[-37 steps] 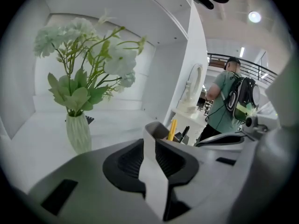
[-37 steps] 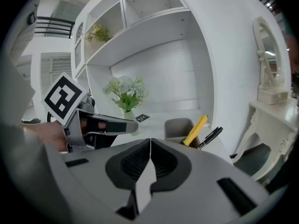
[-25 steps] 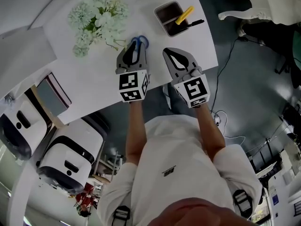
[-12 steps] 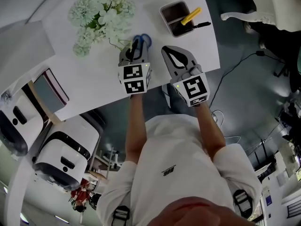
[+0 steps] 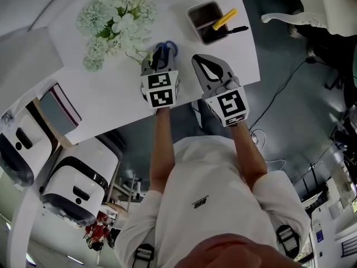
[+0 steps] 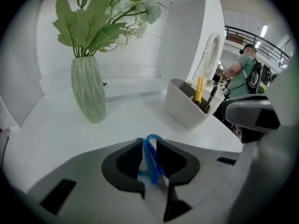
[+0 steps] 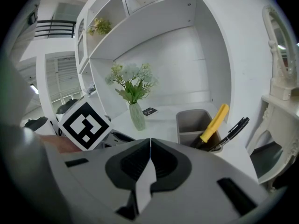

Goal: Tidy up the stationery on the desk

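A pair of blue-handled scissors [image 5: 168,48] is pinched between the jaws of my left gripper [image 5: 159,57], which is shut on it over the white desk [image 5: 111,99]. In the left gripper view the blue loops [image 6: 150,155] stick out past the jaw tips. My right gripper [image 5: 207,66] hovers beside it near the desk's front edge, shut with nothing in it. Ahead of both stands a grey pen holder [image 5: 202,20] with a yellow marker-like tool [image 5: 223,19] and a black pen [image 5: 235,30] in it. The holder [image 7: 192,122] also shows in the right gripper view.
A ribbed green vase [image 6: 88,94] of white flowers [image 5: 114,18] stands on the desk left of the holder. A small dark object [image 7: 149,111] lies behind the vase. White robot vacuums [image 5: 78,188] sit on the floor at the left. A person with a backpack [image 6: 245,73] stands far off.
My left gripper has moved a little forward over the desk with the scissors in it. The right gripper has hardly moved.
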Action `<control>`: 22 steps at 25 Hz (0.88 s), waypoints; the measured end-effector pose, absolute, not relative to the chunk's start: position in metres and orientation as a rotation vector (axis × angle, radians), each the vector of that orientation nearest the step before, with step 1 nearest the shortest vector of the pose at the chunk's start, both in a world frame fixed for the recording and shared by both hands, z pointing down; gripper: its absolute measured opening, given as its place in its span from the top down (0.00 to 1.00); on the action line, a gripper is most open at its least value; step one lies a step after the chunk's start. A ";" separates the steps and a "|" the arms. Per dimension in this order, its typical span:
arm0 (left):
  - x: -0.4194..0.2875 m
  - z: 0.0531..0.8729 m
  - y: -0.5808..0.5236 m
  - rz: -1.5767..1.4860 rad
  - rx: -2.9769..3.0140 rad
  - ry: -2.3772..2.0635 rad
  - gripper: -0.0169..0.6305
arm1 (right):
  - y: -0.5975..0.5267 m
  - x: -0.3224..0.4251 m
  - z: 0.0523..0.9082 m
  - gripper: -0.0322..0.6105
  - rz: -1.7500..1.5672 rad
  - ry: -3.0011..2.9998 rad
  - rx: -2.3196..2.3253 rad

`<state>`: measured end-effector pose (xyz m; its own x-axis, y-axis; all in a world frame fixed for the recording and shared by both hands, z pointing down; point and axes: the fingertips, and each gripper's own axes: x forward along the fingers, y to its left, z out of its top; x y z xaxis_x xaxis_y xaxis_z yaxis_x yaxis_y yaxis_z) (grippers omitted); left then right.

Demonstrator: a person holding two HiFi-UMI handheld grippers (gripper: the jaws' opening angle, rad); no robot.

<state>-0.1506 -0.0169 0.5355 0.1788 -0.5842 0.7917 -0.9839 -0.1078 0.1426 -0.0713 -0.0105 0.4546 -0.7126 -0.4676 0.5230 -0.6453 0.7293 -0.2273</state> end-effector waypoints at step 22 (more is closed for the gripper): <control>-0.149 0.545 -0.017 0.768 1.715 -1.451 0.97 | -0.014 -0.062 0.455 0.95 0.566 -2.493 0.867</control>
<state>-0.1493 -0.0172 0.5447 0.1777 -0.5347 0.8261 -0.9838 -0.0776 0.1614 -0.0619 -0.0144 0.4554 -0.7072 -0.4750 0.5238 -0.6545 0.7199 -0.2309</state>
